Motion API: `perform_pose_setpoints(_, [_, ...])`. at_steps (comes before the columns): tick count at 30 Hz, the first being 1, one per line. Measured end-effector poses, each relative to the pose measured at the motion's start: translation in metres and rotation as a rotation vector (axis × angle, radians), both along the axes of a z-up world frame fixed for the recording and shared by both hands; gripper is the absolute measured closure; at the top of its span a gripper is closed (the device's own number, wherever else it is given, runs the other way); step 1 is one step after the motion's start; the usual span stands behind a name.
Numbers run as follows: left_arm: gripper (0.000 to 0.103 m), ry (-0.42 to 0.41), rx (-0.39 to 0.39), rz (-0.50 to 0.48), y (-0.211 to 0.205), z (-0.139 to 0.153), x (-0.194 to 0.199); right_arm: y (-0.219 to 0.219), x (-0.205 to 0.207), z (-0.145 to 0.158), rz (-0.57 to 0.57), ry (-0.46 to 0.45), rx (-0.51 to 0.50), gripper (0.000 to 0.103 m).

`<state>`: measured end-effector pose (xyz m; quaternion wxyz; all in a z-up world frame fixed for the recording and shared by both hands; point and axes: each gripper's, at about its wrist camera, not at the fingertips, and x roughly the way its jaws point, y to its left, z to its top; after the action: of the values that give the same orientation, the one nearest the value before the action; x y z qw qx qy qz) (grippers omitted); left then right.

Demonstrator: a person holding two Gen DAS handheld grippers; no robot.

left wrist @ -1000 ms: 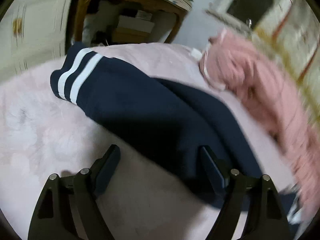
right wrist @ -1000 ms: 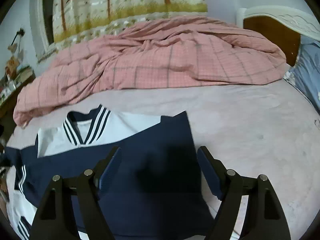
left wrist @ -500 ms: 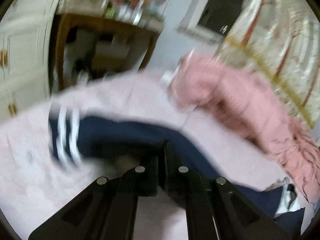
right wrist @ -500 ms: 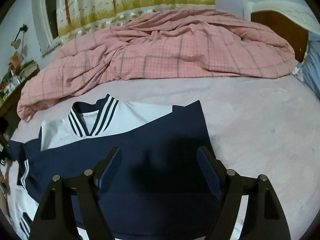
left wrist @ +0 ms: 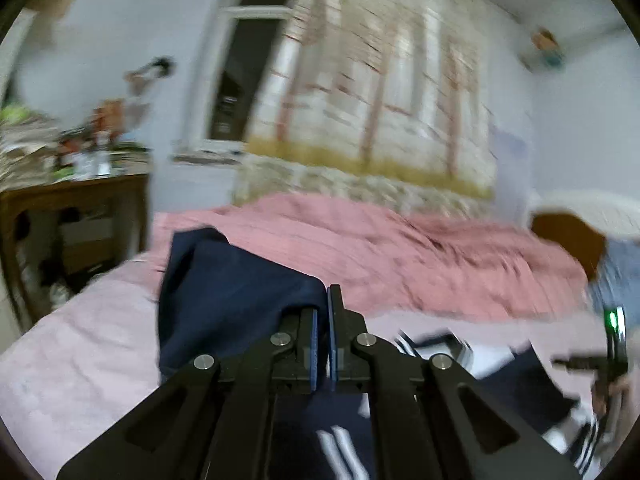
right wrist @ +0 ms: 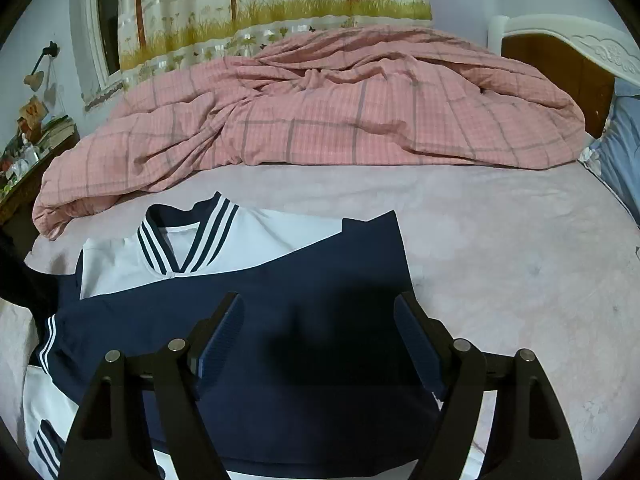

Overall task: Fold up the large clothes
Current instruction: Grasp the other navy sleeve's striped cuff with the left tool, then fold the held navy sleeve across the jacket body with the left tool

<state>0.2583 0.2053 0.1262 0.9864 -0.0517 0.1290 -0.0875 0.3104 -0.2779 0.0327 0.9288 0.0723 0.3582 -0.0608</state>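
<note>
The navy and white garment (right wrist: pixel 256 320) lies spread on the bed (right wrist: pixel 520 248), its striped collar (right wrist: pixel 188 240) toward the pink checked quilt (right wrist: pixel 320 120). The left gripper (left wrist: pixel 323 320) has its fingers pressed together on a navy fold (left wrist: pixel 224 300) of this garment and holds it lifted above the bed; one second ago these fingers were apart over the flat cloth, and half a second ago already closed, lower. The right gripper (right wrist: pixel 320 340) hovers over the navy part with fingers wide apart, as before, touching nothing. A cluttered wooden counter (left wrist: pixel 72 200) stands beside the bed; no container is visible
</note>
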Motion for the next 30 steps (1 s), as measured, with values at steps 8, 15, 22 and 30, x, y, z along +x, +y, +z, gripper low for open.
perform_pose_setpoints(8, [0.100, 0.139, 0.243, -0.224, -0.135, -0.058, -0.004, 0.017, -0.006, 0.002, 0.067, -0.004, 0.102, 0.024])
perform_pose_setpoints(15, [0.090, 0.281, 0.267, -0.232, -0.214, -0.073, 0.000, 0.023, -0.021, 0.017, 0.031, -0.082, 0.002, 0.024])
perform_pose_setpoints(22, [0.029, 0.229, 0.150, -0.186, -0.194, -0.037, -0.019, 0.008, -0.027, 0.027, 0.003, -0.107, 0.030, 0.024])
perform_pose_setpoints(30, [0.015, 0.379, 0.088, -0.404, -0.177, -0.056, -0.009, 0.012, -0.027, 0.026, 0.005, -0.097, 0.008, 0.024])
